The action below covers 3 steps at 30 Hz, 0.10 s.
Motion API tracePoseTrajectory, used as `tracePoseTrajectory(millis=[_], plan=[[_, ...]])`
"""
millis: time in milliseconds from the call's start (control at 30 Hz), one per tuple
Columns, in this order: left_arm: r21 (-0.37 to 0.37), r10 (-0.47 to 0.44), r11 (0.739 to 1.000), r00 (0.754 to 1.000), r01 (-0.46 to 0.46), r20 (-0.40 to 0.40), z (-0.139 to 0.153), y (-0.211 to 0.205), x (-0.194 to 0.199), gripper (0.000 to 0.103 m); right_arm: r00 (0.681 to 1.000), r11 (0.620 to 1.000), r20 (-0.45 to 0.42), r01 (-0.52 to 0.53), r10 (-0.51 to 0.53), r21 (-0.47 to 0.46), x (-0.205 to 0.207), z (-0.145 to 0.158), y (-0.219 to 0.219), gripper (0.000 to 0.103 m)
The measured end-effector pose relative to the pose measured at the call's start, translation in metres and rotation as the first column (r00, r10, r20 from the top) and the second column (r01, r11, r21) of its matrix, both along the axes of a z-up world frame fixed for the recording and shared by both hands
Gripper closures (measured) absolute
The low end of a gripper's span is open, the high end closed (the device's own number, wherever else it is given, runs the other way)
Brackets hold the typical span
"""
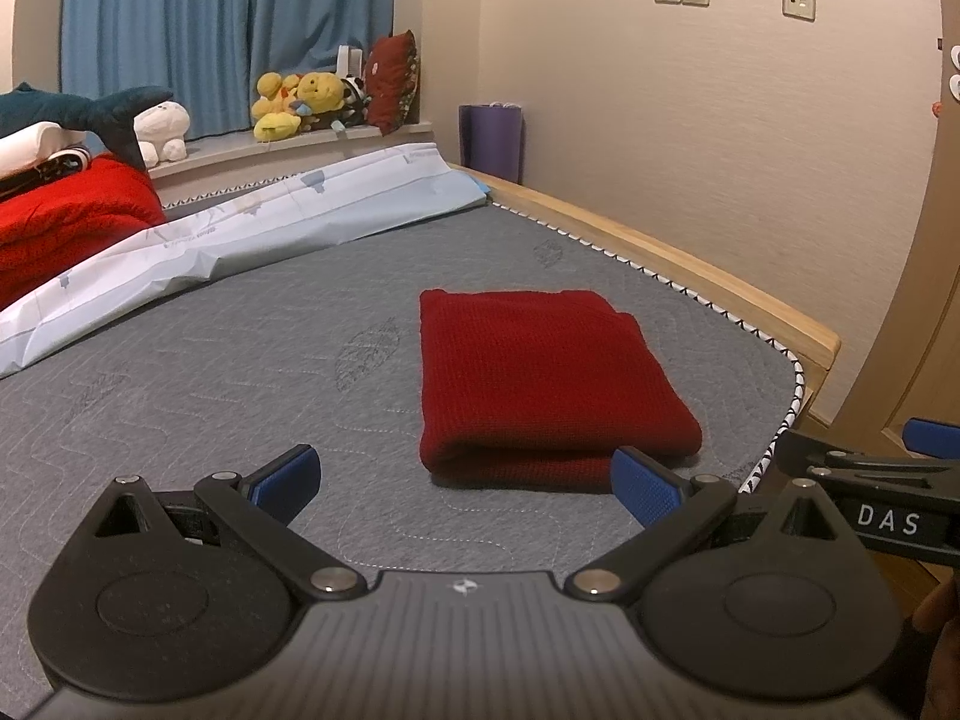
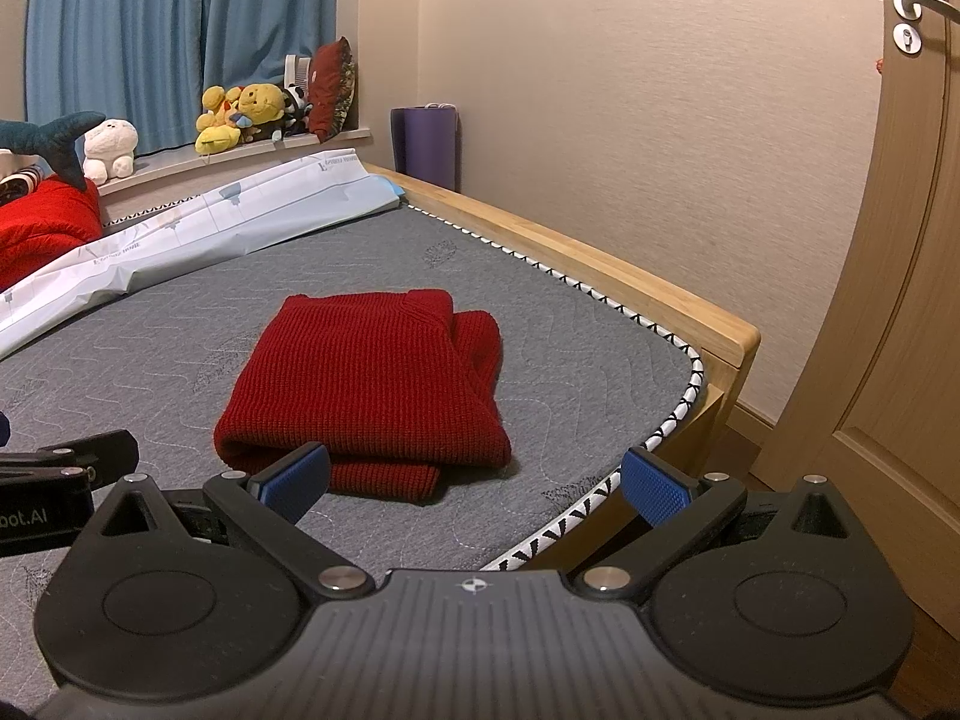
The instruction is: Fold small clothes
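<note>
L gripper [image 1: 465, 483] nearest cam, jaws wide, empty; R gripper [image 2: 474, 483] same, just beside it. Red knit sweater [image 2: 366, 384] lies folded into compact rectangle on grey mattress [image 1: 210, 372] near corner, untouched. Fold looks done; maybe tidy edge.

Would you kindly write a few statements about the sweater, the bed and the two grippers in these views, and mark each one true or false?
1. The red sweater lies folded on the grey mattress. True.
2. The left gripper is shut on the sweater. False: its jaws stand wide apart and hold nothing.
3. The right gripper is open and empty. True.
4. The sweater hangs over the edge of the mattress. False: it lies wholly on the mattress, back from the patterned edge.
5. Plush toys sit on the ledge below the blue curtain. True.
6. The light printed sheet covers the sweater. False: it lies pushed back, apart from the sweater.
</note>
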<state>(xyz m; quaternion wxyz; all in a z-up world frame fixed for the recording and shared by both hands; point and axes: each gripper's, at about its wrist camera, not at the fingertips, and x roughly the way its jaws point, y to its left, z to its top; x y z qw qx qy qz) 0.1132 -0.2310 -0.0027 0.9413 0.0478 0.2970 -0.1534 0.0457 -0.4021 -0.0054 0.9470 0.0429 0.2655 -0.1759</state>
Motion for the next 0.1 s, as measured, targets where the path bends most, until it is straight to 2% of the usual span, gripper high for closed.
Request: tracePoseTrajectory(millis=[100], plan=[[0.004, 0.003, 1.0, 1.0, -0.003, 0.004, 0.0001, -0.0009, -0.0009, 0.0, 1.0, 1.0, 0.0, 0.0, 0.0, 0.0, 0.0001, -0.0001, 0.0002, 0.001]])
